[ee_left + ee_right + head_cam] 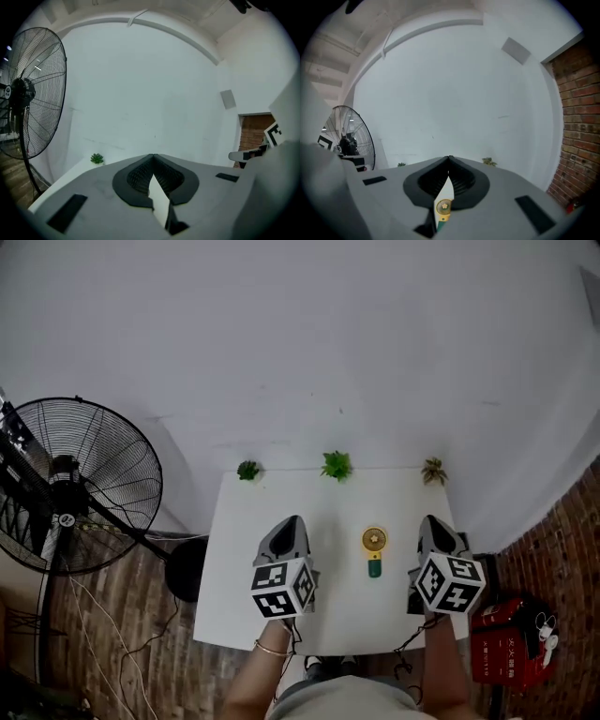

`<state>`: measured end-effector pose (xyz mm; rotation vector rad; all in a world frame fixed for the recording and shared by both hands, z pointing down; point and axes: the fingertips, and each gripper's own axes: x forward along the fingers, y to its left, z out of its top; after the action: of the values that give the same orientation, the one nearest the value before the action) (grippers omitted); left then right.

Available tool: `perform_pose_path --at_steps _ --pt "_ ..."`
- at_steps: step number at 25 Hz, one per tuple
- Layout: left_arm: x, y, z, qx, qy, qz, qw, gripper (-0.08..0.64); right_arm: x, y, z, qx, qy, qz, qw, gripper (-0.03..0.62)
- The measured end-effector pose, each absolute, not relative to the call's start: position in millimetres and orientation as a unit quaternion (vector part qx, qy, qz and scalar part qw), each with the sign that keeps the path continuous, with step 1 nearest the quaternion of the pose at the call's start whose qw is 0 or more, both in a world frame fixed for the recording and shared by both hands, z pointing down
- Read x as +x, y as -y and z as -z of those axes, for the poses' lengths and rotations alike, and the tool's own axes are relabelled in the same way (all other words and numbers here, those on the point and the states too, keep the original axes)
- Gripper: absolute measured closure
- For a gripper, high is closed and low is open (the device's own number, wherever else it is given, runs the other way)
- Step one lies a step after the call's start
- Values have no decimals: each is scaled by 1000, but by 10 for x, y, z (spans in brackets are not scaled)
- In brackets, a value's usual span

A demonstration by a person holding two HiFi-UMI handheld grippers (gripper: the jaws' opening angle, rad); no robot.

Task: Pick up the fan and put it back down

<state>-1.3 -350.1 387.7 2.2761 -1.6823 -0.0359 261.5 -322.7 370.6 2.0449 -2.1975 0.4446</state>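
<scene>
1. Nearest in the head view, a thin bracelet (pixel 273 650) circles the person's left wrist, just behind the left gripper's marker cube.
2. The left gripper (pixel 293 519) hovers over the left half of the white table (pixel 239 521). In the left gripper view its jaws meet at the tips, closed on nothing, with only a sliver of table showing behind them.
3. The right gripper (pixel 430 518) is over the table's right edge. In the right gripper view its jaws are likewise pressed together at the tips and grip nothing.
4. The fan (pixel 374 548), a small handheld one with a round yellow head and a green handle, lies flat on the table between the two grippers, nearer the right one and touching neither. The handle points toward the person. It also shows through the slit below the right gripper's closed tips (pixel 443 208). No brand on it is legible.
5. A red box (pixel 511 645) stands on the floor right of the table. It bears white characters too small to read.
6. Along the table's far edge stand three tiny potted plants: a dark green left plant (pixel 248 470), a brighter middle plant (pixel 337 465) and a brownish right plant (pixel 433 471).
7. A tall black floor fan (pixel 70 488) stands on the wooden floor (pixel 112 615) left of the table.
8. Beyond is a plain white wall (pixel 309 334); a brick wall (pixel 562 549) rises at the right.
</scene>
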Motion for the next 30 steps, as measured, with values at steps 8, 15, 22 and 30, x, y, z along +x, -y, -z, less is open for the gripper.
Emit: perform_pose_path --at_steps 8,15,22,30 --pt "-8 3575 -3215 805 584 48 95 548 2911 3067 -2981 692 717 -80 -26 592" --pt "-31 3563 -3228 805 583 41 99 548 2895 3039 -3046 696 712 -84 -30 592" --pt "-67 3522 -3219 805 584 37 96 549 2830 3009 -3013 703 709 -66 -5 592" --pt "-86 3445 -3262 809 578 37 100 549 2770 2916 -2931 701 711 -52 -2 592"
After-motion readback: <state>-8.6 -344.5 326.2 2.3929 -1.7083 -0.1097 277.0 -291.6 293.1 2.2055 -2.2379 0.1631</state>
